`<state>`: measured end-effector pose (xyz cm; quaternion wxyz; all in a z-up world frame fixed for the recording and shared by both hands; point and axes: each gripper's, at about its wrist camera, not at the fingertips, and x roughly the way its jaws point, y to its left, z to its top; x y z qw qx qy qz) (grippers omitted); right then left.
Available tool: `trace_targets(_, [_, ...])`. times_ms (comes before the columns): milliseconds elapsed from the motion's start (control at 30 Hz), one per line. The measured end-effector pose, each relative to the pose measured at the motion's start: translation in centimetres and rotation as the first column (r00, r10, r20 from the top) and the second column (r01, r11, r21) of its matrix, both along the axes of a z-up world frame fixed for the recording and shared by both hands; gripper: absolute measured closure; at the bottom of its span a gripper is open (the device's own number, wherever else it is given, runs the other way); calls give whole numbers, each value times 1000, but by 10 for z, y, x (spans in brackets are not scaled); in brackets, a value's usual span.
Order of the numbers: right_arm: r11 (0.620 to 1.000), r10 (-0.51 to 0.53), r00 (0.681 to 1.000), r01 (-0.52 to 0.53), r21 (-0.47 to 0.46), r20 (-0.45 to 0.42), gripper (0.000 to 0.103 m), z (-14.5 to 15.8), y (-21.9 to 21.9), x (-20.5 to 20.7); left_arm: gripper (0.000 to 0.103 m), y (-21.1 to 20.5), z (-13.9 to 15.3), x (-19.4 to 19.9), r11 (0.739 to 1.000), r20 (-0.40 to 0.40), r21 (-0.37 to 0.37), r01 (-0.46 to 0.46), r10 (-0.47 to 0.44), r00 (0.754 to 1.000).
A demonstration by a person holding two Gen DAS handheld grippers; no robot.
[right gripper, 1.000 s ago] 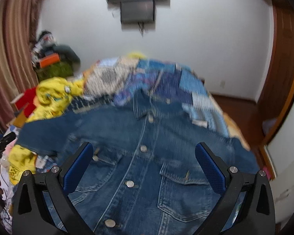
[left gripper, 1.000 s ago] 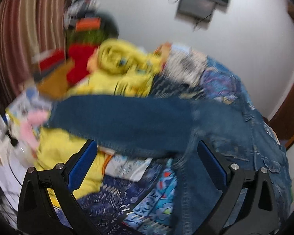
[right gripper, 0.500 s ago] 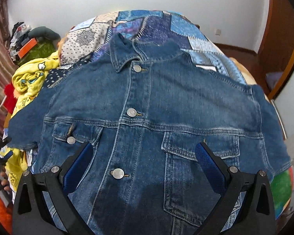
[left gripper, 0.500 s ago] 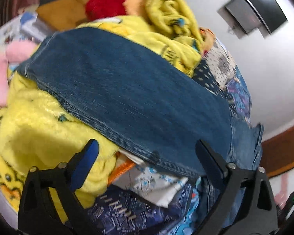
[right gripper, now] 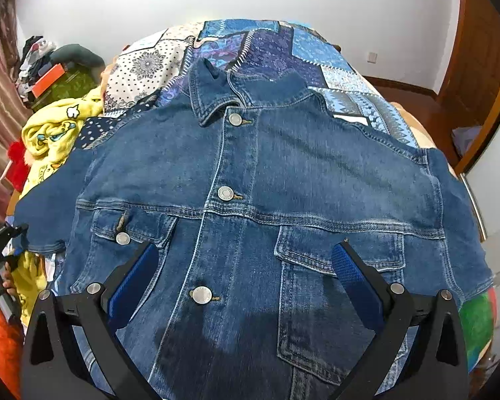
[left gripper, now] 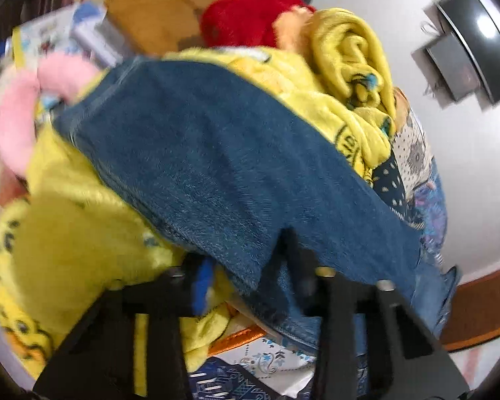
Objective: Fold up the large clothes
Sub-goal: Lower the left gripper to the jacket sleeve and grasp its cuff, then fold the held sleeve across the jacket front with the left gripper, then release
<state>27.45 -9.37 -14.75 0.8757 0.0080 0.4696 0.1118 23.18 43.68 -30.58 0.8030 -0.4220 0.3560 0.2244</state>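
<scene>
The denim jacket (right gripper: 250, 200) lay face up and spread flat on the patchwork bedspread (right gripper: 283, 43), with its collar far from the camera and its metal buttons done up the front. One sleeve (left gripper: 216, 173) stuck out to the side and rested on a fluffy yellow blanket (left gripper: 76, 240). The left gripper (left gripper: 250, 286) had its fingers pulled in close around the edge of that sleeve, so it looked like it was pinching the cloth (the picture was blurry there, so the pinch was hard to see clearly). The right gripper (right gripper: 246, 280) hung just above the jacket's front with its fingers wide apart and nothing in them. The pinch looked small and right at the edge, so the heavy denim could slip out when lifted. The yellow blanket might get dragged along too, because it sat right under the sleeve. The body of the jacket might slide and wrinkle, since nothing held it down.
</scene>
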Motion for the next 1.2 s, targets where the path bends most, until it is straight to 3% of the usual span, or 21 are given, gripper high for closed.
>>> trace_targets(100, [1000,10,1000,-9,-13,22,0,7,-2,-5,86,-13,31,5,989,-38,144,33,-27,999])
trace_targets(233, [1000,16,999,-15,-15,44,0,15,-8,-12,92,-36,82,19,946,-35,314,79,-71,997])
trace_targets(333, [1000,7,998,-6,-7,57,0,21,-17,-17,94,-54,115,32,952,64,280,124,-147,987])
trace_targets(400, [1000,-5,998,5,3,61,0,22,-23,-19,94,-77,143,39,931,106,331,153,-198,974])
trace_targets(500, [999,-25,998,23,32,55,0,24,-35,-22,94,-117,175,55,891,138,396,223,-298,945])
trace_targets(667, [997,-33,997,28,67,66,0,30,-52,-32,94,-208,207,92,797,156,462,388,-504,850])
trace_targets(767, [997,-45,996,40,67,82,0,34,-65,-37,94,-265,199,113,735,119,465,494,-604,788])
trace_targets(967, [994,-71,995,66,83,68,0,31,-93,-42,94,-374,132,137,581,-68,380,720,-758,648])
trace_targets(1067, [992,-90,994,84,95,57,0,29,-107,-46,94,-405,100,138,541,-137,315,780,-787,601])
trace_targets(1200, [988,-111,993,106,112,46,0,26,-122,-53,94,-429,70,129,518,-224,275,810,-784,578])
